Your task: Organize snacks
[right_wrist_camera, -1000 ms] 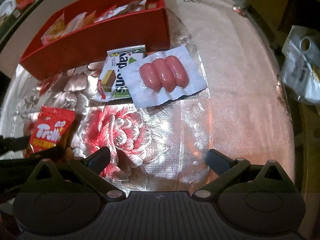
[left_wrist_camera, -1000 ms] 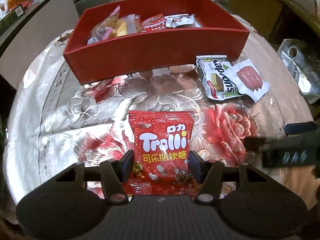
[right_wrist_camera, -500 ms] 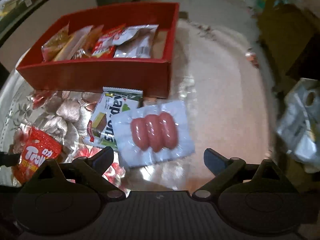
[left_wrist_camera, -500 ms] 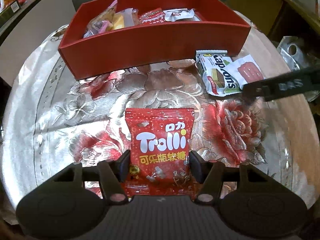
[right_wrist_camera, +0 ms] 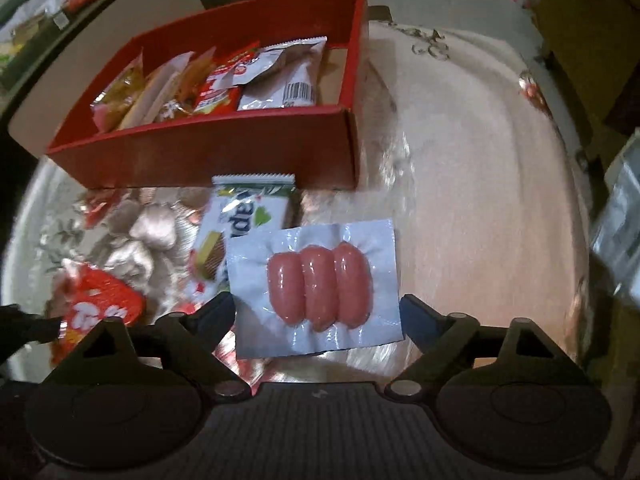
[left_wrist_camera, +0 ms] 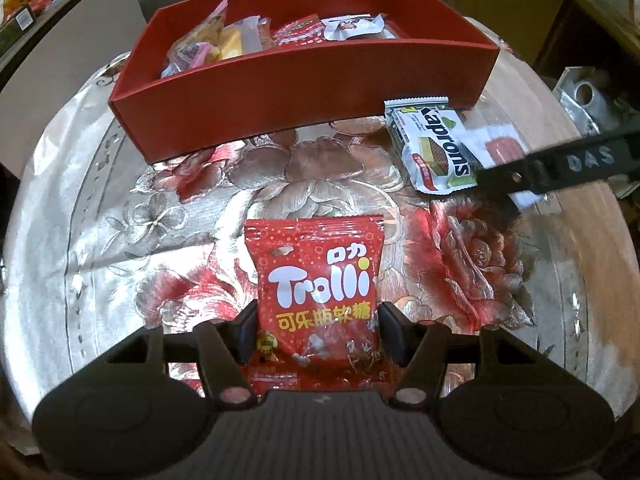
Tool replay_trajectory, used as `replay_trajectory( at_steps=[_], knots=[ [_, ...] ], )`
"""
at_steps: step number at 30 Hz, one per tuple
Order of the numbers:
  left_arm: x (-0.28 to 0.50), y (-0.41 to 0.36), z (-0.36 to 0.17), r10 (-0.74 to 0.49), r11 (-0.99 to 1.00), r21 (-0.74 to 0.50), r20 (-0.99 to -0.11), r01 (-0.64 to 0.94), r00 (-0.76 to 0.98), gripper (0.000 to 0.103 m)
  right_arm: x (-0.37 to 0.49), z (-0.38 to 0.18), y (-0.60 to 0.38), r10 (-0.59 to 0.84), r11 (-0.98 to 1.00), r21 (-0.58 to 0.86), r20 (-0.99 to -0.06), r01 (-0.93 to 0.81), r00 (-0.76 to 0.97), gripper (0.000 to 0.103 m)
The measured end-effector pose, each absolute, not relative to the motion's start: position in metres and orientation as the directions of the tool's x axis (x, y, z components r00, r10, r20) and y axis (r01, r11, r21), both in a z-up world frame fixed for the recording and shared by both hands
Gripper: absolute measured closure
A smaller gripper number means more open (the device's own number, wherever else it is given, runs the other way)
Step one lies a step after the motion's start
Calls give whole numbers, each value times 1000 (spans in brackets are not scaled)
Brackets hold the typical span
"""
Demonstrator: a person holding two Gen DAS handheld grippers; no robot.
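Red Trolli bag (left_wrist_camera: 316,280) pinched in left tool (left_wrist_camera: 316,330) above tabletop (left_wrist_camera: 80,208) | sausage pack (right_wrist_camera: 316,284) flat between right tool (right_wrist_camera: 316,314) jaws, just closing, not yet gripping | step: pickup | next: clamp, carry both into red box (left_wrist_camera: 304,92)

So I count three snack packs loose on my tabletop (left_wrist_camera: 120,216): one red Trolli gummy bag (left_wrist_camera: 316,280), one Kaprons wafer pack (left_wrist_camera: 432,148), and one sausage pack (right_wrist_camera: 316,284) with three sausages sealed inside. One red box (left_wrist_camera: 304,92) at the far side, holding maybe five or six packets; they overlap, so I can't pin it.
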State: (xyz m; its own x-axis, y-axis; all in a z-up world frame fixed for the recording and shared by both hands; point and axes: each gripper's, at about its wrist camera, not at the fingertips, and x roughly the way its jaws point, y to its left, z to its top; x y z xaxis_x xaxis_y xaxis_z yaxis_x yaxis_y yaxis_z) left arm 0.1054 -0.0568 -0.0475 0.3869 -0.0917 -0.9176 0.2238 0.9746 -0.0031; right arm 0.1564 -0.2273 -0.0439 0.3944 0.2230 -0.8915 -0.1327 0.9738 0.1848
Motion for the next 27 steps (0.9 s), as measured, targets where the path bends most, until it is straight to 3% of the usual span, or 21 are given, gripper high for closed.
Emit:
replay_trajectory(
  at_steps=[6,15,22,27],
  knots=[
    [105,-44,-46,-113,979,-38,-917,199,382,49,132,-27,-225,259,966,226,-882,-129,394,28],
    [103,-42,-47,-91,980,-13,-914,197,396,49,128,-30,-223,225,973,181,-888,-145,401,22],
    [105,-45,-47,-84,980,-4,-913,198,399,47,137,-47,-227,224,974,189,-902,-129,370,10],
    [105,-46,-48,-84,979,-1,-914,205,398,44,138,-48,-221,199,978,158,-900,-136,387,11]
  ],
)
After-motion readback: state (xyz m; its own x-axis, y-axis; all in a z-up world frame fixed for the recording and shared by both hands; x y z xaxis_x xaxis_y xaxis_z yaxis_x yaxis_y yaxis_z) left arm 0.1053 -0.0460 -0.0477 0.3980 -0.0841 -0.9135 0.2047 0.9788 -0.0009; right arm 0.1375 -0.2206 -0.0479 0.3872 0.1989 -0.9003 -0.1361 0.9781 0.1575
